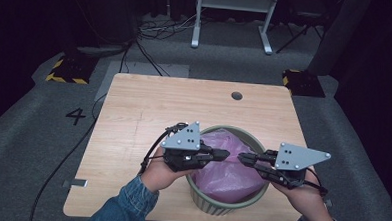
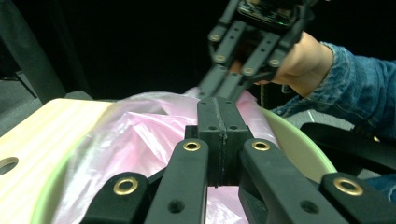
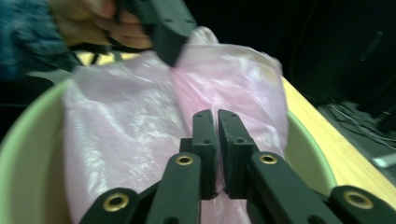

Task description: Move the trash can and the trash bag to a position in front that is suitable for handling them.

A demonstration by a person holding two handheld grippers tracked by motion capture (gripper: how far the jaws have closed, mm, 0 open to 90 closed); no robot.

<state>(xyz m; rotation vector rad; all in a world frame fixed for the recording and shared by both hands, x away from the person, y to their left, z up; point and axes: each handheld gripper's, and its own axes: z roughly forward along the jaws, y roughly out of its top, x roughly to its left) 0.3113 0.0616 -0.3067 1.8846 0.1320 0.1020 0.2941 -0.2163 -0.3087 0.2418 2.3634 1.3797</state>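
Note:
A pale green bin stands near the table's front edge with a pink plastic bag bulging out of it. Both grippers hover over the bin, tips facing each other and nearly meeting. My left gripper comes in from the left; in the left gripper view its pads are pressed together at the bag's raised top. My right gripper comes in from the right. In the right gripper view its jaws stand a narrow slit apart with pink film in it. The left gripper's tip pinches a crease there.
The wooden table has a round cable hole at its far side. On the grey floor beyond lie cables, two yellow-and-black blocks and the white legs of a frame.

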